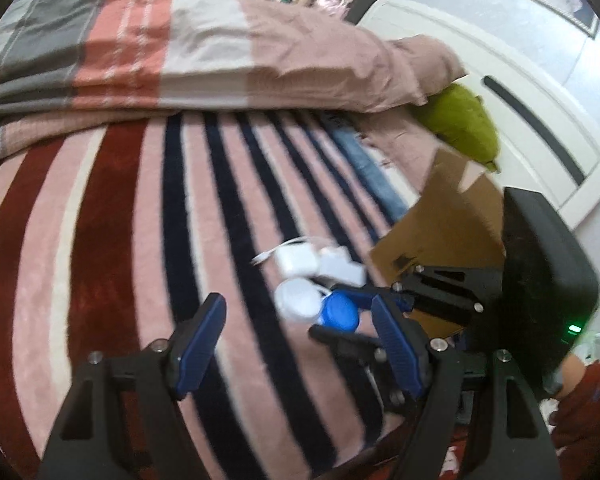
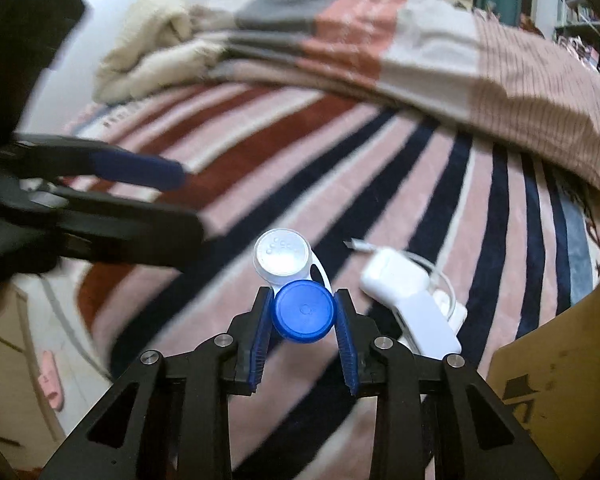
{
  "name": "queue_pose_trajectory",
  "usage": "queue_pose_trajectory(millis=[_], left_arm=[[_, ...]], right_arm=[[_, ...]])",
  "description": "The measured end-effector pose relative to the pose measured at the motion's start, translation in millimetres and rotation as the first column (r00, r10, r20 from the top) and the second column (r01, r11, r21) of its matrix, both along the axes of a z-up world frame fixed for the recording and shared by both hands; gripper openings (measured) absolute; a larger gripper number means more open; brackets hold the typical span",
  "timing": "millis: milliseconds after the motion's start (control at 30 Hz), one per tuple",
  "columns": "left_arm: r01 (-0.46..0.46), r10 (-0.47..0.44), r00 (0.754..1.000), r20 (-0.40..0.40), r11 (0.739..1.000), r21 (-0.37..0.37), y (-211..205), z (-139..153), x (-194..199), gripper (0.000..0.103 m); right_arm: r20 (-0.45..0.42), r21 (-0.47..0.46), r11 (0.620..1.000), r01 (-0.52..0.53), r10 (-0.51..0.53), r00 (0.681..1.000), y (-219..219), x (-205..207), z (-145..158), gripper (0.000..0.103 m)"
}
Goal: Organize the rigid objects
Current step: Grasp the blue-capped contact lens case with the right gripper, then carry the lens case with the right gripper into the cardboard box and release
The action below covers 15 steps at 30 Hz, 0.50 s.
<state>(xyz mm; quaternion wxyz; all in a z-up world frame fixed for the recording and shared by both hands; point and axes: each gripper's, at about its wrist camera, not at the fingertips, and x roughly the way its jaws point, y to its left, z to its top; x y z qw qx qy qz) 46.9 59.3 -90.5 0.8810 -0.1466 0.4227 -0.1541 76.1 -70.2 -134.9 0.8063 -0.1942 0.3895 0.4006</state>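
Observation:
A contact lens case with a blue cap [image 2: 304,312] and a white cap [image 2: 282,258] lies on the striped blanket [image 2: 340,152]. My right gripper [image 2: 303,295] is shut on the blue cap, one pad pressing each side. In the left wrist view the same case [image 1: 339,314] sits between the right gripper's fingers [image 1: 354,294]. My left gripper [image 1: 296,304] hovers open just short of the case, with nothing between its pads. It shows blurred at the left of the right wrist view [image 2: 180,196]. A white charger with cable [image 2: 396,280] and a white adapter [image 2: 428,324] lie just right of the case.
A cardboard box [image 1: 440,220] stands to the right of the objects, also seen as the box [image 2: 560,360]. A folded checked duvet [image 1: 220,52] lies across the far bed. A green pillow [image 1: 460,120] rests by the white headboard [image 1: 520,100]. A cream blanket [image 2: 152,52] lies far left.

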Motion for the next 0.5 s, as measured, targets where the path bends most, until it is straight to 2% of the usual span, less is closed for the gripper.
queue_pose_trajectory(millis=[67,133,200,300,500], left_arm=[[0.008,-0.008,1.000,0.015,1.000,-0.012,-4,11,1,0.057],[0.029,-0.028,0.999,0.037,0.999,-0.032,-8,23,1,0.039],[0.065,-0.061,0.995,0.073,0.997,-0.052,-15,37,1,0.029],[0.094,-0.092,0.989,0.115,0.995,-0.018,-35,59,6,0.023],[0.186,-0.183,0.974,0.133,0.983,-0.008,-82,82,29,0.023]], right_arm=[[0.024,0.034,0.999,-0.019,0.018,1.000,-2,-8,19,0.026],[0.067,0.066,0.997,-0.031,0.027,0.997,-8,-17,39,0.026],[0.096,0.090,0.996,-0.026,0.017,0.995,-14,-21,56,0.026],[0.116,0.117,0.993,-0.016,0.002,0.993,-30,-23,76,0.026],[0.151,0.135,0.990,0.038,-0.059,0.987,-73,-16,104,0.026]])
